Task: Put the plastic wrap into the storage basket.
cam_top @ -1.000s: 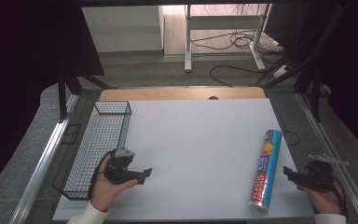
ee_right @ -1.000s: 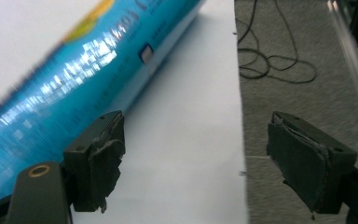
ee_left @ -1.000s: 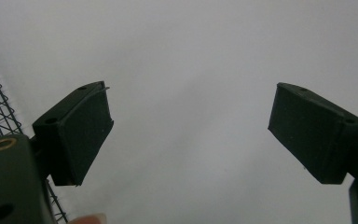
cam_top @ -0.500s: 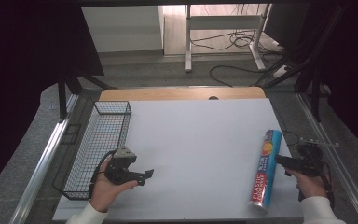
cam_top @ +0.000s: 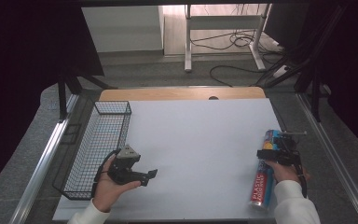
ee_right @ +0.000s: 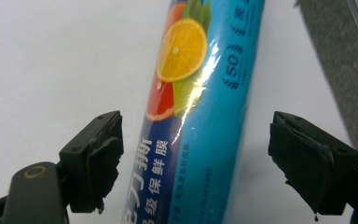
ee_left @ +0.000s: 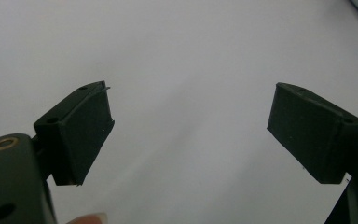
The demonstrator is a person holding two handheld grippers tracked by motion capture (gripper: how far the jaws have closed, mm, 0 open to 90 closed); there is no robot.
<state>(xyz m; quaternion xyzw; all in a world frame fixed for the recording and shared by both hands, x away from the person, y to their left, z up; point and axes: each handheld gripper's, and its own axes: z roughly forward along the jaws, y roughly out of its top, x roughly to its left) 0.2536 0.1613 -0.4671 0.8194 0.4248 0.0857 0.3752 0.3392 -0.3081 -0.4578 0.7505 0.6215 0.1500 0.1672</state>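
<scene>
Right claw gapes wide, straddling the roll of plastic wrap on the white worktop. Left claw spread apart over bare worktop.

Colours at the desk: black, white, blue

My jaws are black; roll of plastic wrap is bright blue with an orange slice, red citrus and green leaves, dark blue band with white lettering; desk surface white, far edge wood-brown; wire basket black.
</scene>
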